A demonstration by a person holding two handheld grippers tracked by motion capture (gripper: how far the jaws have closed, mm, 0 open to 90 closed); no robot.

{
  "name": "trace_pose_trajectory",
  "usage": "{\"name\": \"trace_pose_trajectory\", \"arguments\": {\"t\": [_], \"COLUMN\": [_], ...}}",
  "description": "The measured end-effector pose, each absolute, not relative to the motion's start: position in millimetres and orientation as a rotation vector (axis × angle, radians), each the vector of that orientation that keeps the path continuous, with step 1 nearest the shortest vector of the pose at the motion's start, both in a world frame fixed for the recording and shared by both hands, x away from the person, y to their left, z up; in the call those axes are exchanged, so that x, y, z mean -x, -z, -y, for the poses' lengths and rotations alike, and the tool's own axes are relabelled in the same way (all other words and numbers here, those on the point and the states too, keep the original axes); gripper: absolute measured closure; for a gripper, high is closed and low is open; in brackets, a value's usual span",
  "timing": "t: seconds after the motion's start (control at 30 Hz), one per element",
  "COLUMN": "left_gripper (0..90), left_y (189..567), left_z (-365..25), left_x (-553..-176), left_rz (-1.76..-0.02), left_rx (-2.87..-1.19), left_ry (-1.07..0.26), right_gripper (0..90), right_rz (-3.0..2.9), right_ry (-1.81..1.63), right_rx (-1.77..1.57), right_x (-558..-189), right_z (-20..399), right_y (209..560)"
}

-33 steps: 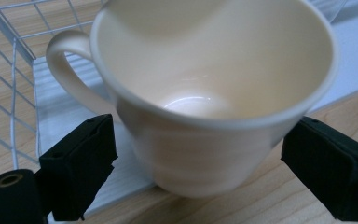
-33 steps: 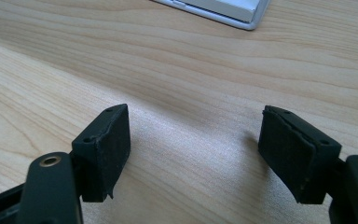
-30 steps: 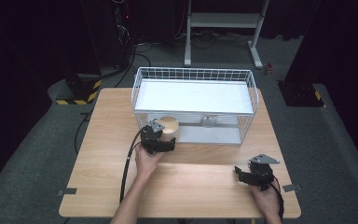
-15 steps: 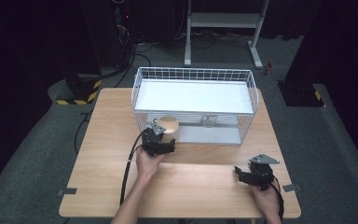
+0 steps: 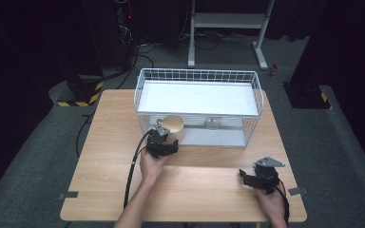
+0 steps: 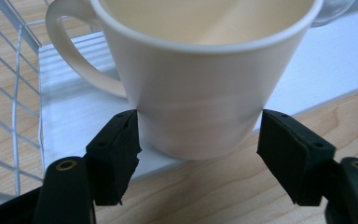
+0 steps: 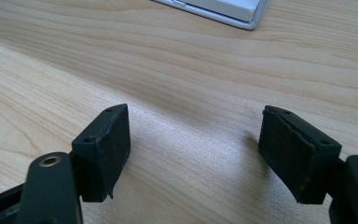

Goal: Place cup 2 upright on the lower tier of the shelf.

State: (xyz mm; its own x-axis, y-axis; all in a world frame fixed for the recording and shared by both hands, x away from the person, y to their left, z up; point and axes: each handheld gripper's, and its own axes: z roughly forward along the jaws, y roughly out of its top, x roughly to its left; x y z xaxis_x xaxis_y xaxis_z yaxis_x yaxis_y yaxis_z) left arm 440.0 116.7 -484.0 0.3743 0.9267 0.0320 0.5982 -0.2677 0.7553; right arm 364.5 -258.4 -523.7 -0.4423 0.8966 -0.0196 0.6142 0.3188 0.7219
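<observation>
Pale wooden table [image 5: 100,156] in a dark room; left gripper [image 6: 198,140] closing around a cream cup [image 6: 200,79], not yet clamped; right gripper [image 7: 193,149] released.

Right gripper [image 7: 196,140] low over wooden table [image 7: 182,60], two black jaws rising from bottom edge, spread wide apart, nothing between them. Left pad [image 7: 114,140] ragged at lower edge; right pad [image 7: 284,149] cracked along top. Brass screw heads on both jaw arms. Bare light wood grain running across. Corner of white tray [image 7: 233,11] at top edge, well apart from jaws.
</observation>
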Motion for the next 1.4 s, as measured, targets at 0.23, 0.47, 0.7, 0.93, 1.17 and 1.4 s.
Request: {"name": "trace_pose_trajectory", "arguments": {"t": [0.23, 0.47, 0.7, 0.93, 1.17, 1.4], "left_gripper": [35.8, 39.1, 43.2, 48.6, 55.3, 60.2], "left_y": [484, 485, 487, 489, 485, 489], "left_z": [-114, -115, -115, -115, -112, -110], "left_x": [-443, -445, -449, -454, -461, -468], "left_rz": [-1.31, -1.308, -1.33, -1.348, -1.351, -1.379], "left_rx": [-1.976, -1.984, -1.957, -1.955, -1.975, -1.975], "left_ry": [-0.647, -0.643, -0.627, -0.606, -0.61, -0.598], "right_gripper": [24.9, 24.9, 24.9, 24.9, 24.9, 24.8], "right_rz": [-2.172, -2.171, -2.172, -2.172, -2.172, -2.172], "right_ry": [-0.911, -0.91, -0.911, -0.912, -0.911, -0.911], "right_rx": [-1.337, -1.339, -1.339, -1.337, -1.337, -1.338], "right_x": [-364, -364, -364, -364, -364, -364], "right_z": [258, 258, 258, 258, 258, 258], "right_y": [524, 524, 524, 524, 524, 524]}}
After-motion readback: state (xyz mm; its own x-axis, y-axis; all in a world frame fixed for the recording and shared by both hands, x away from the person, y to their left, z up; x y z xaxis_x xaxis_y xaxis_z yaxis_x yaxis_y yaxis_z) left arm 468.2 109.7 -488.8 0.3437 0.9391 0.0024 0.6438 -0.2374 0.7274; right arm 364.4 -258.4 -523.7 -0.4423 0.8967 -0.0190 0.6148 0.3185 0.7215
